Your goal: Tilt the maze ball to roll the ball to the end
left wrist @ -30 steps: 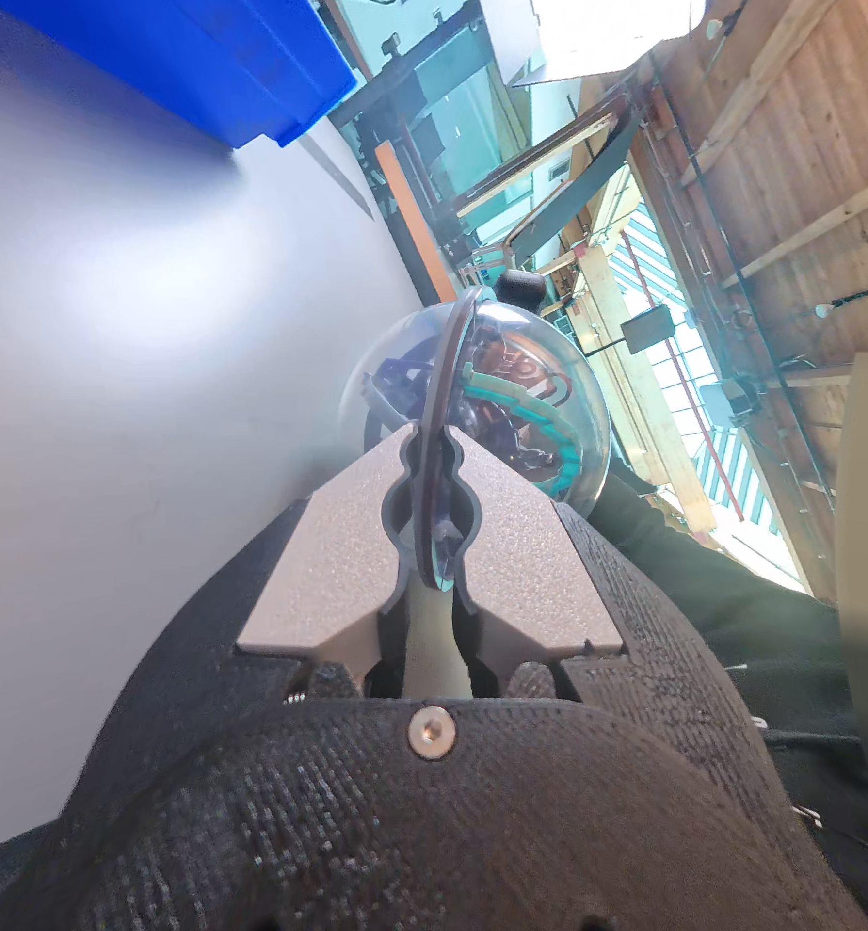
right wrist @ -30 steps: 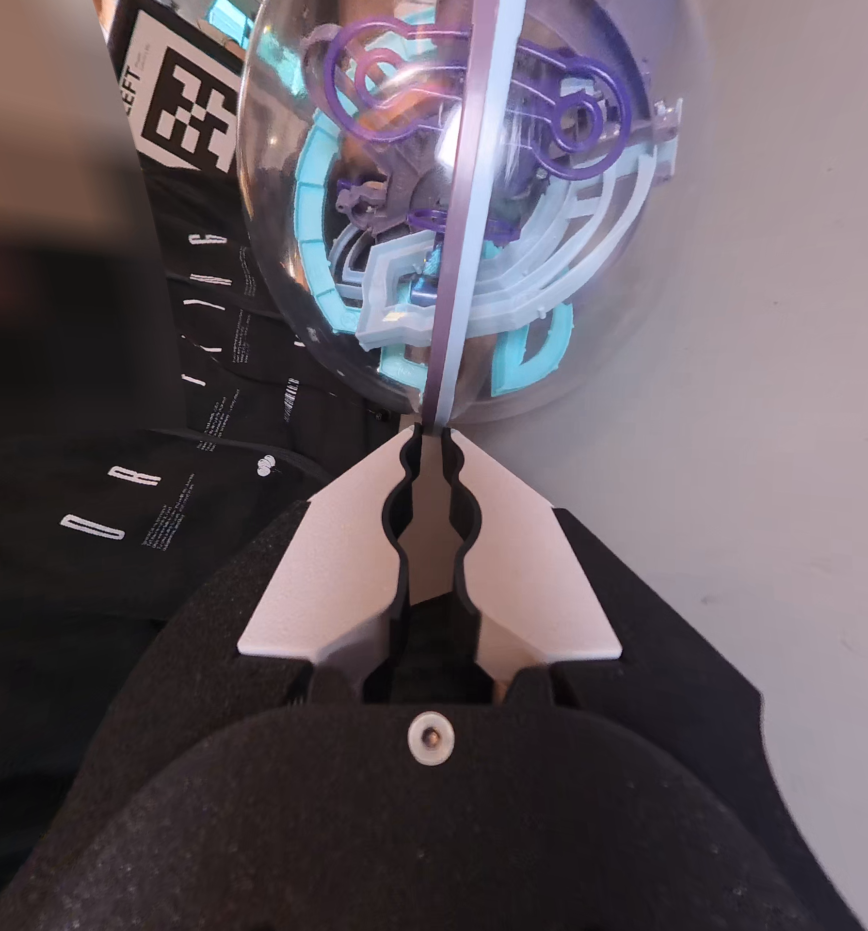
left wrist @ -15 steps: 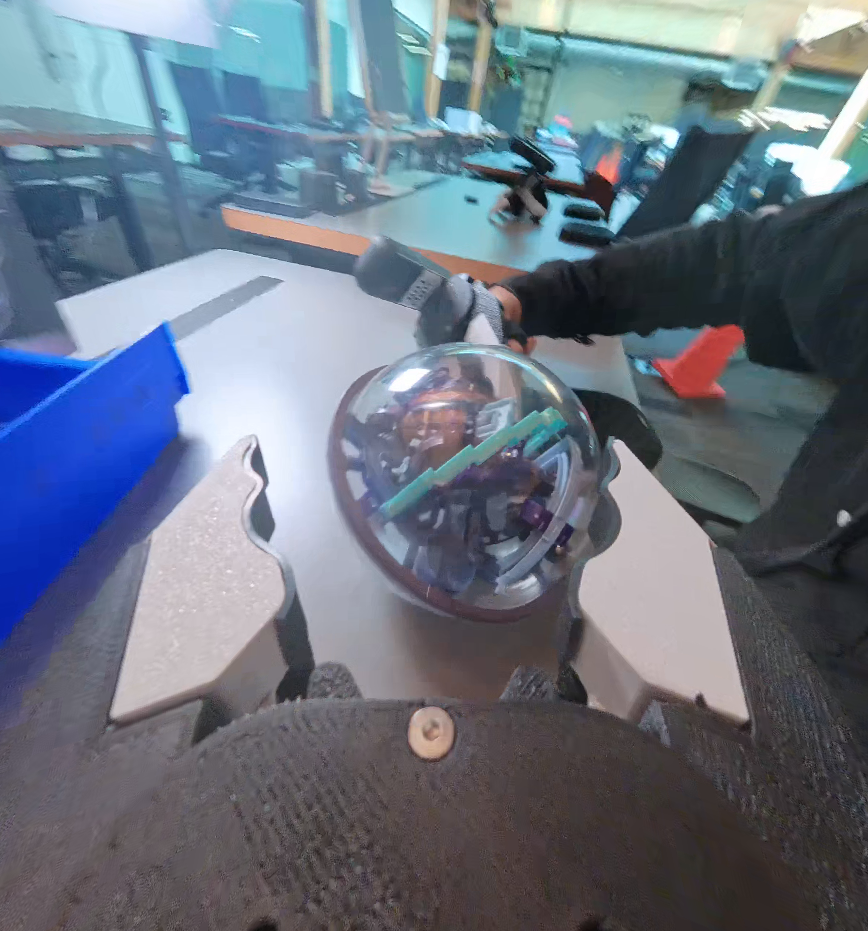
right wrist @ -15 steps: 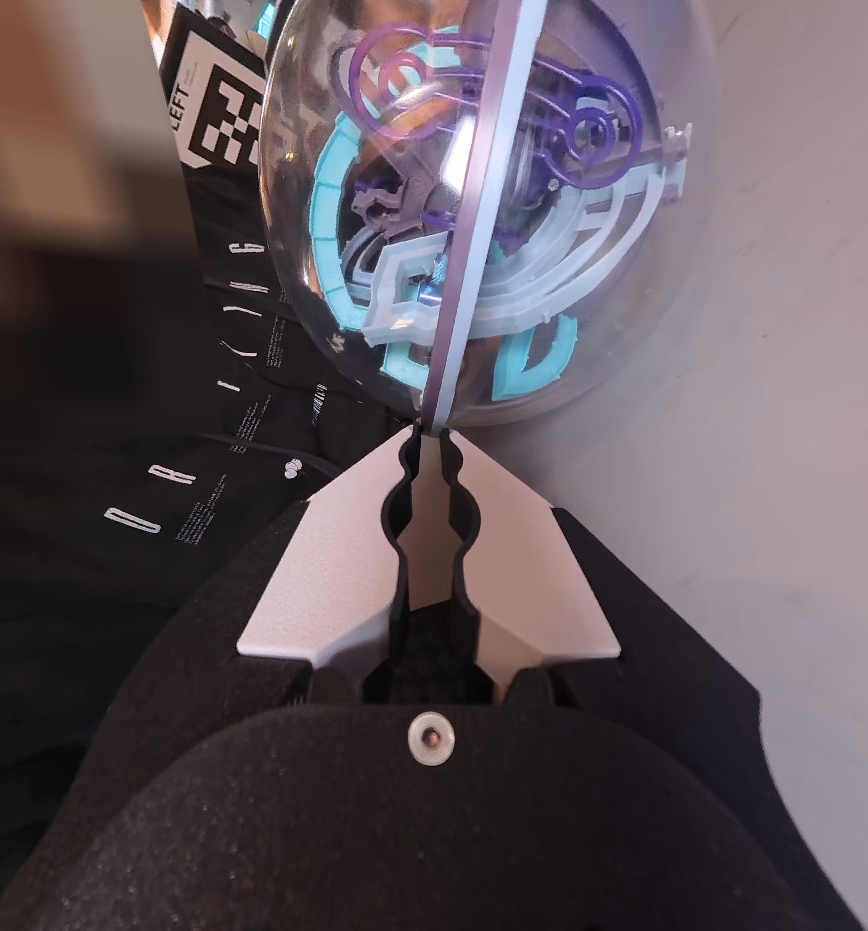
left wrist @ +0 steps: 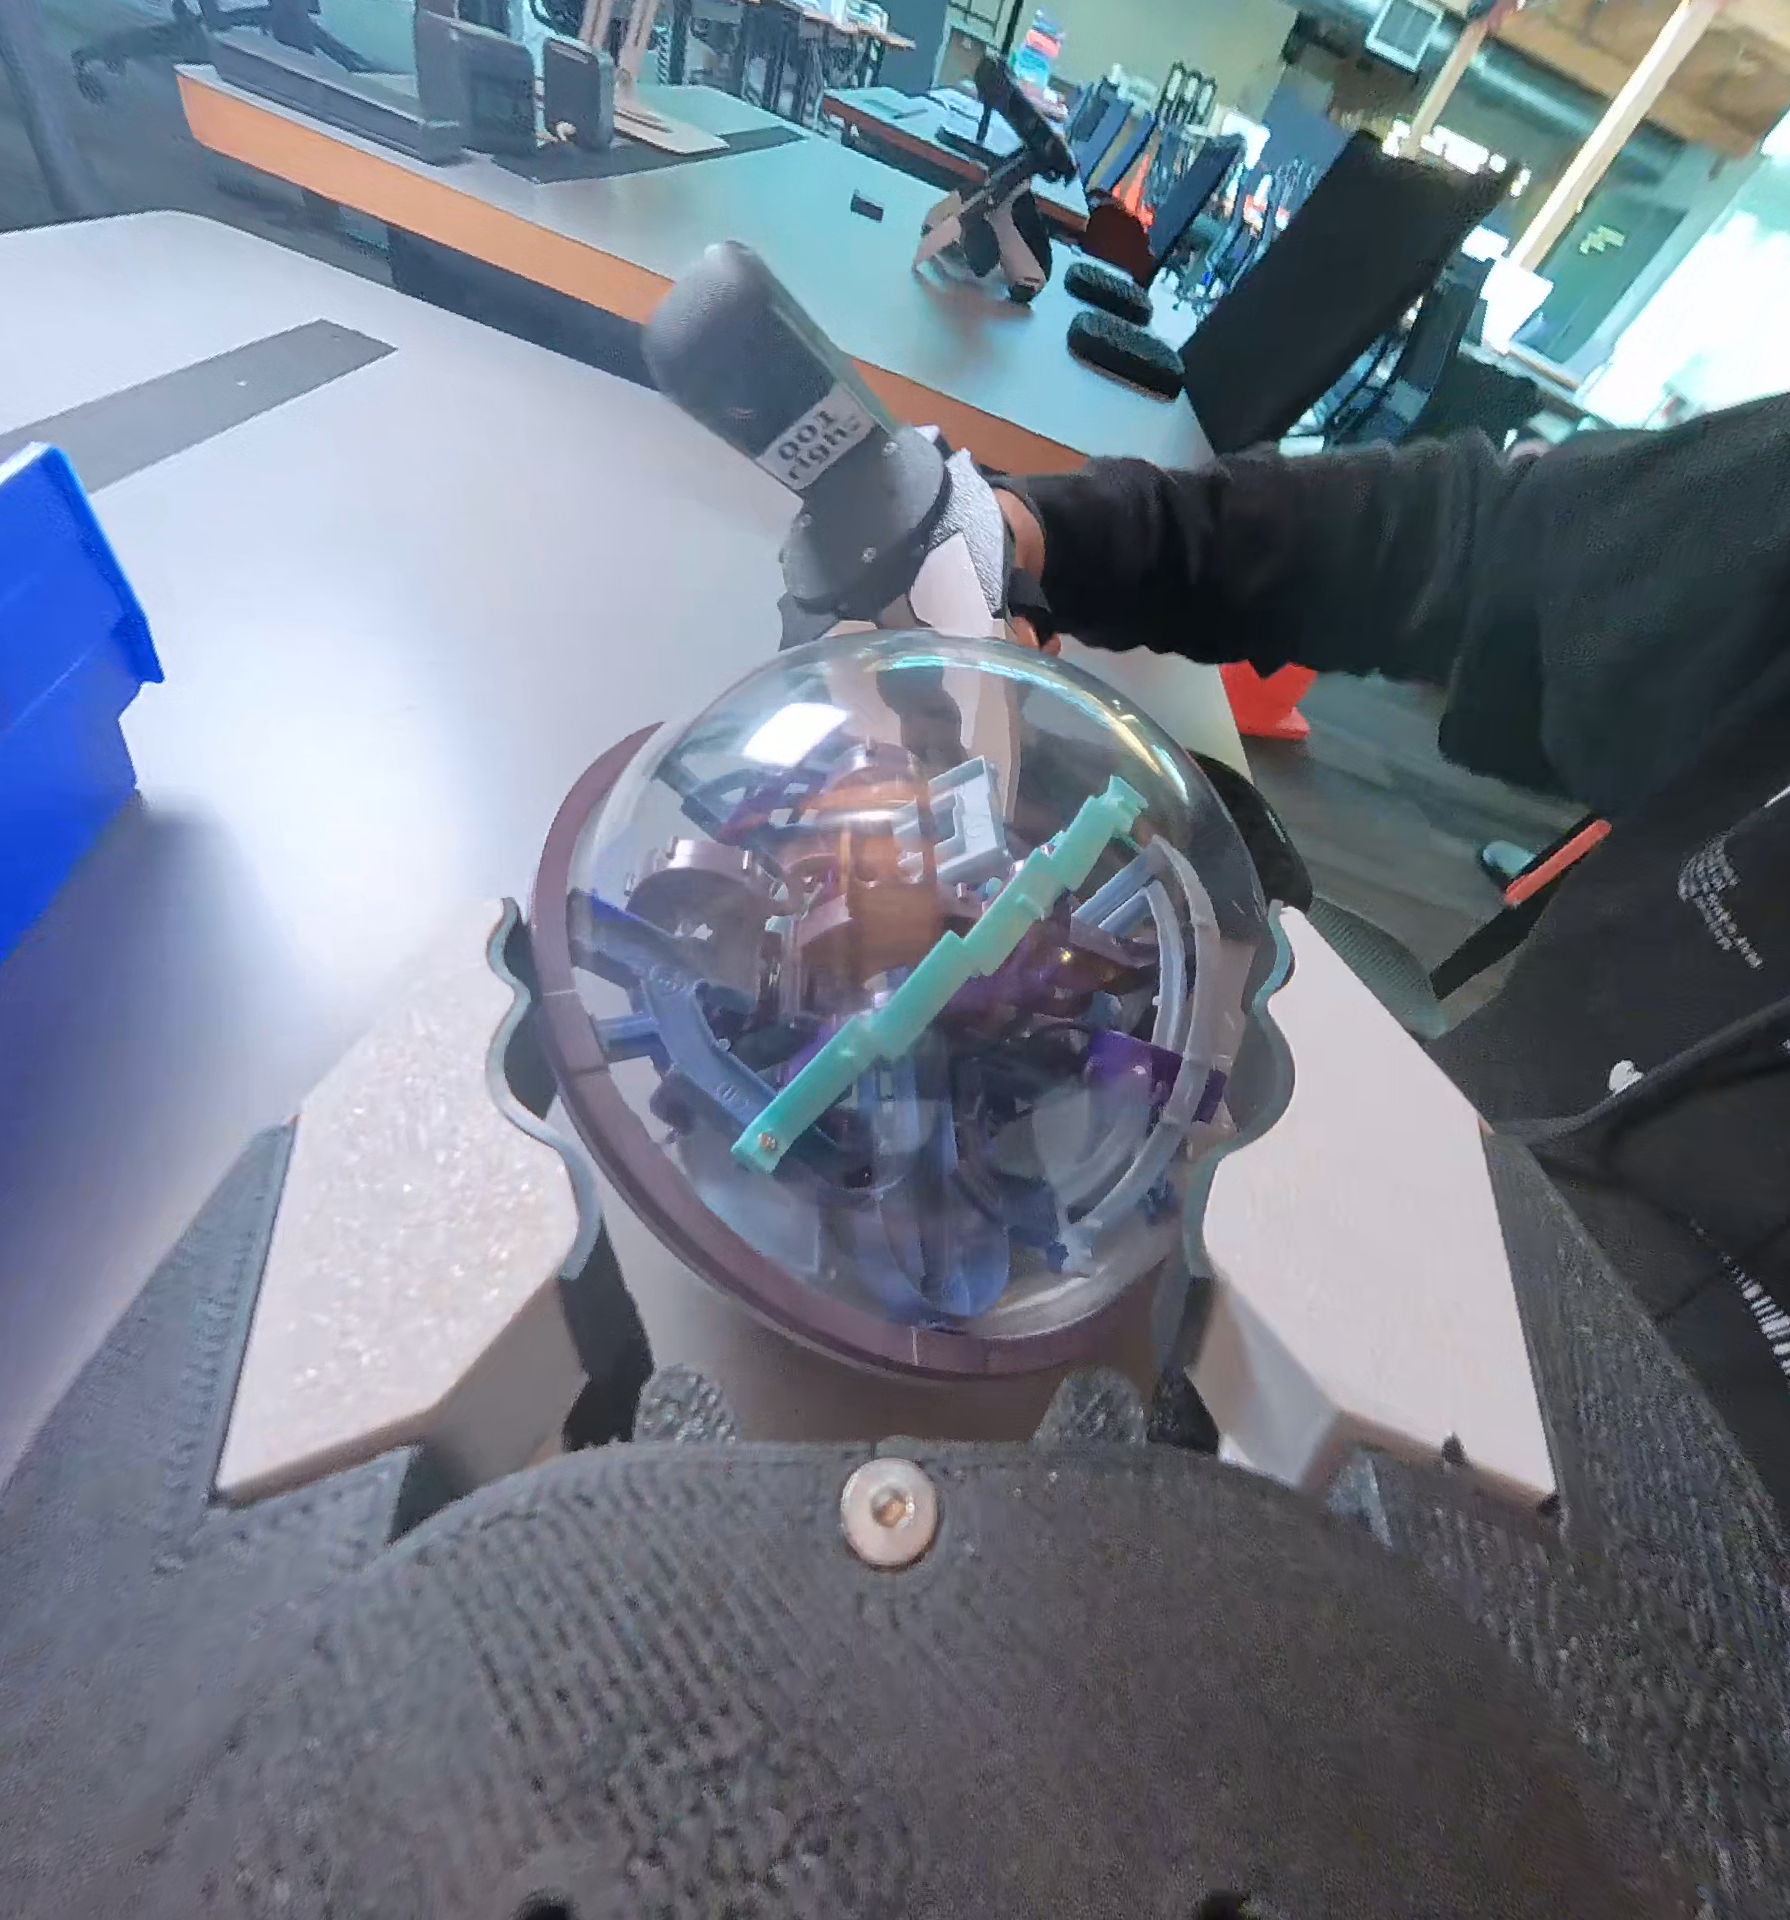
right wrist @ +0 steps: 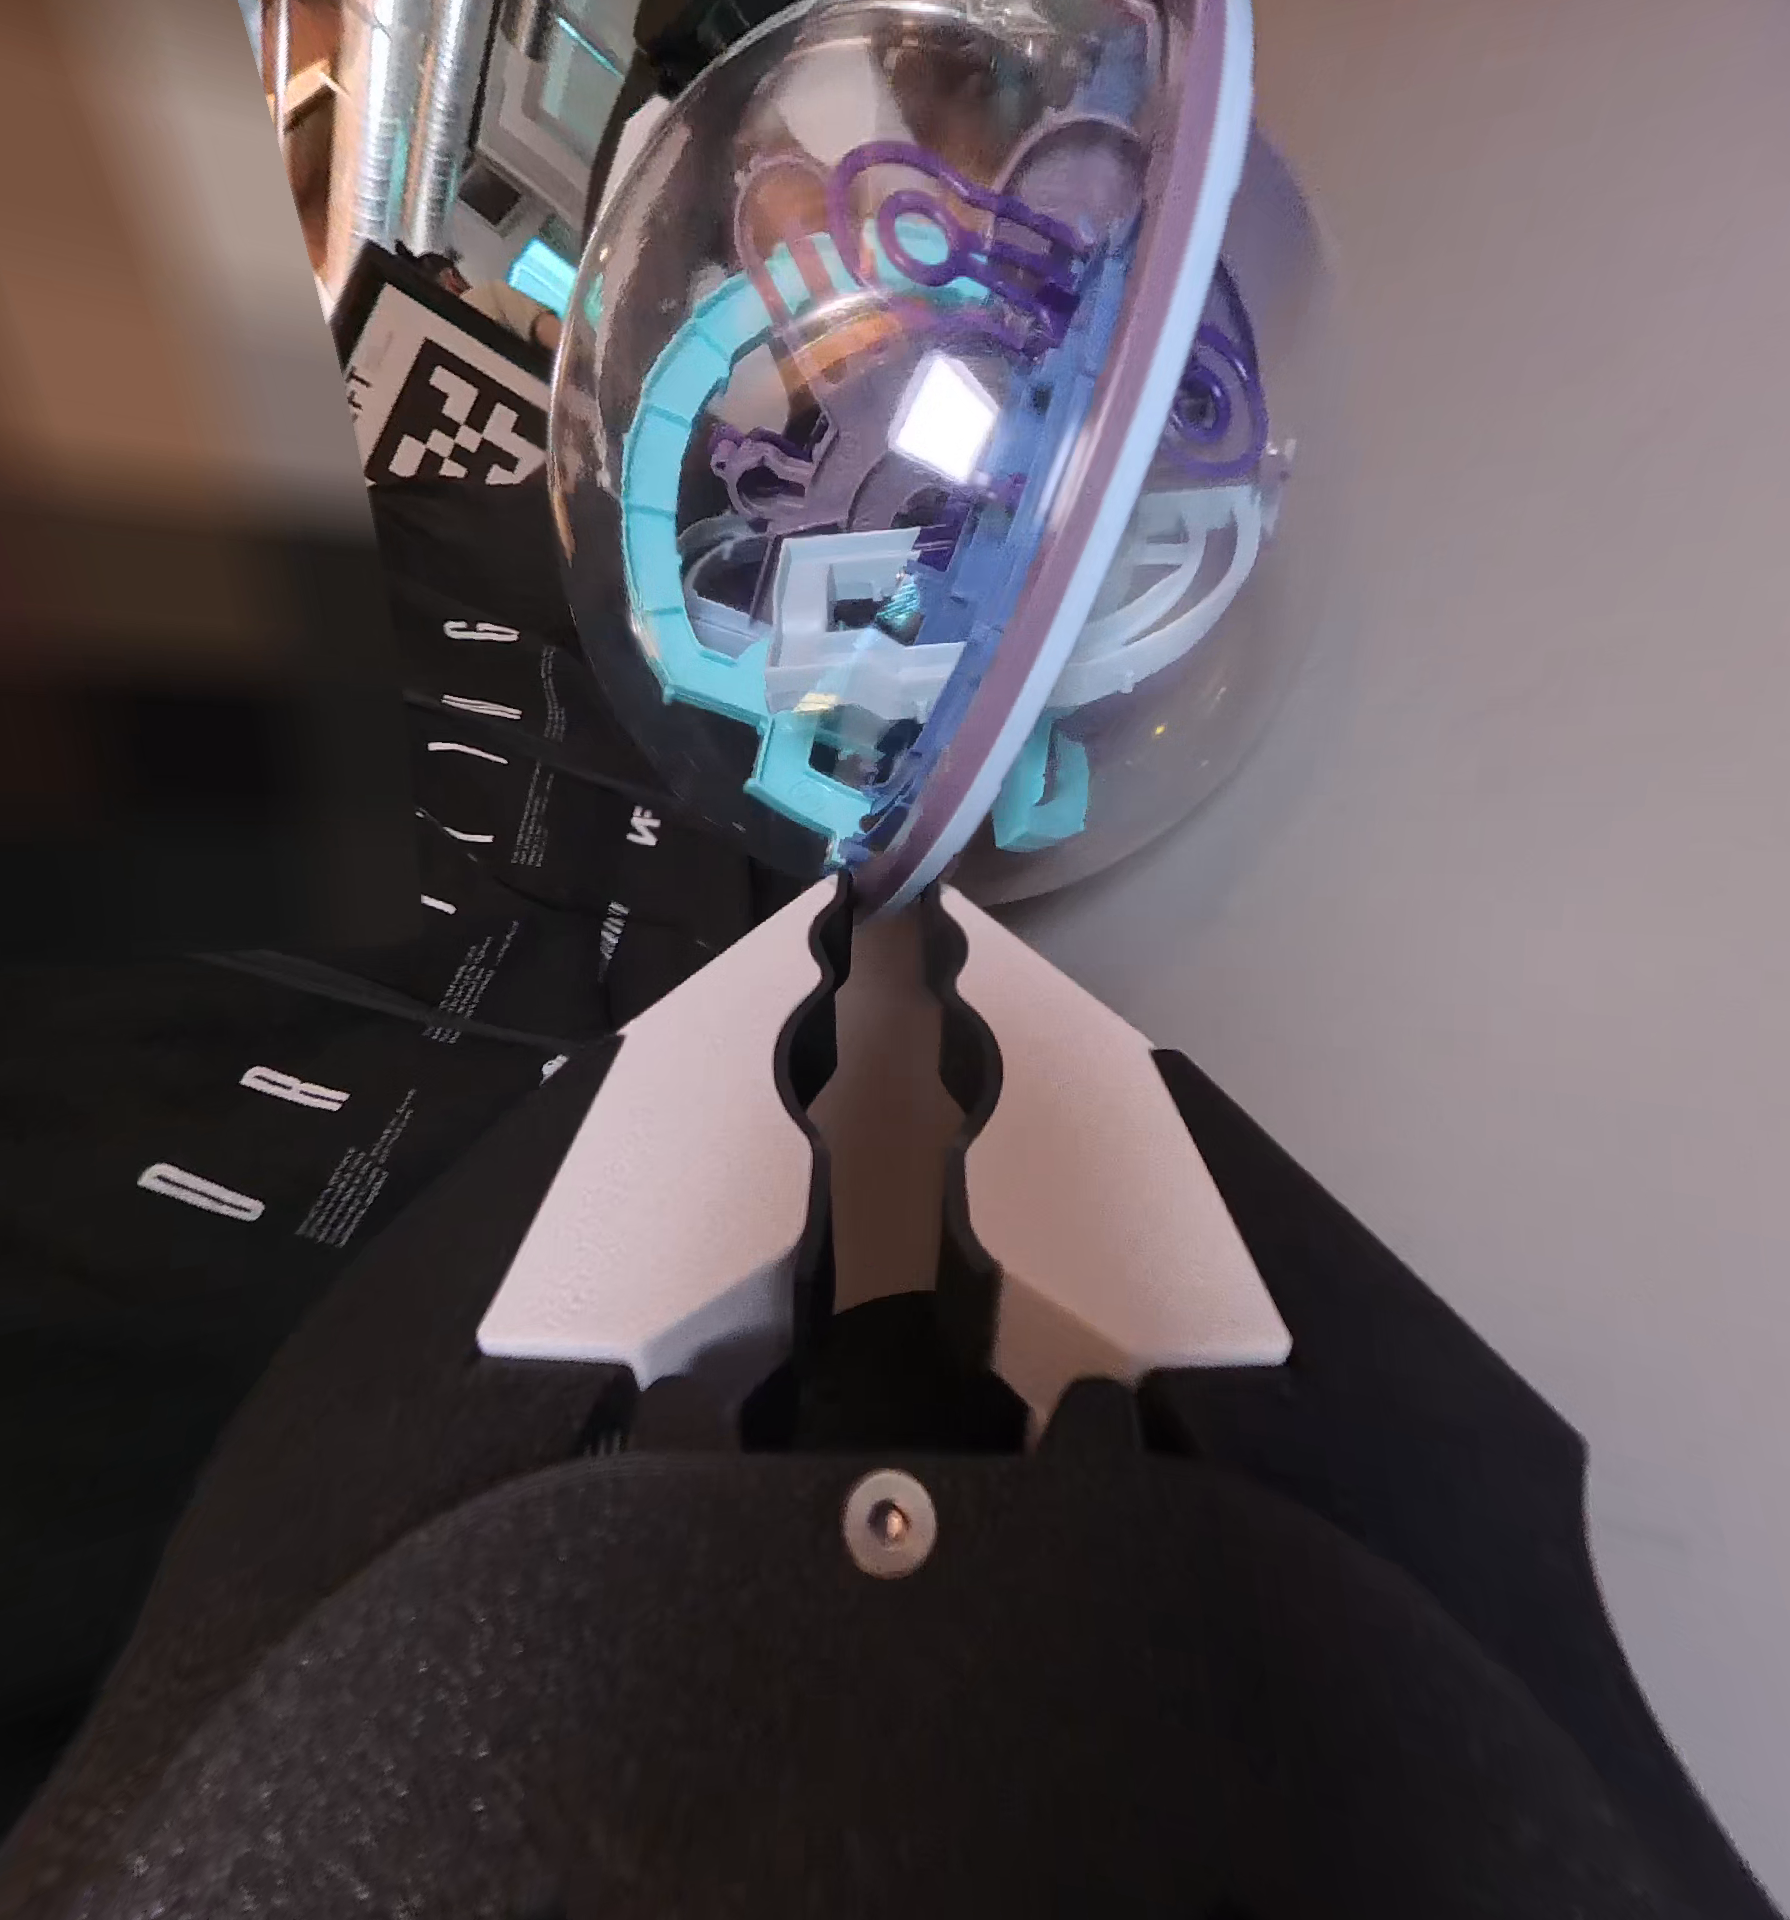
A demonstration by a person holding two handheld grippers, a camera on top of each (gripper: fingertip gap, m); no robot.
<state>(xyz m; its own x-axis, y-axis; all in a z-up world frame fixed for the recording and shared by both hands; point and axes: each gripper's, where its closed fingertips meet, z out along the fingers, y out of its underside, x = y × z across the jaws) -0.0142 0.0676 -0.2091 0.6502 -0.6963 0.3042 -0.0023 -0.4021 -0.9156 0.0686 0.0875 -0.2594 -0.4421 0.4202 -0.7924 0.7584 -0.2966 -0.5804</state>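
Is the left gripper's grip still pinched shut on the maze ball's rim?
No: the left gripper now stands wide open, its fingers flanking the maze ball on both sides.

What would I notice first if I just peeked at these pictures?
The clear maze ball, packed with purple, blue and teal tracks, fills the middle of both views. In the left wrist view it sits between the wide-spread fingers of the left gripper, with a blue bin on the table to the left. The right gripper meets the ball's rim from the far side.
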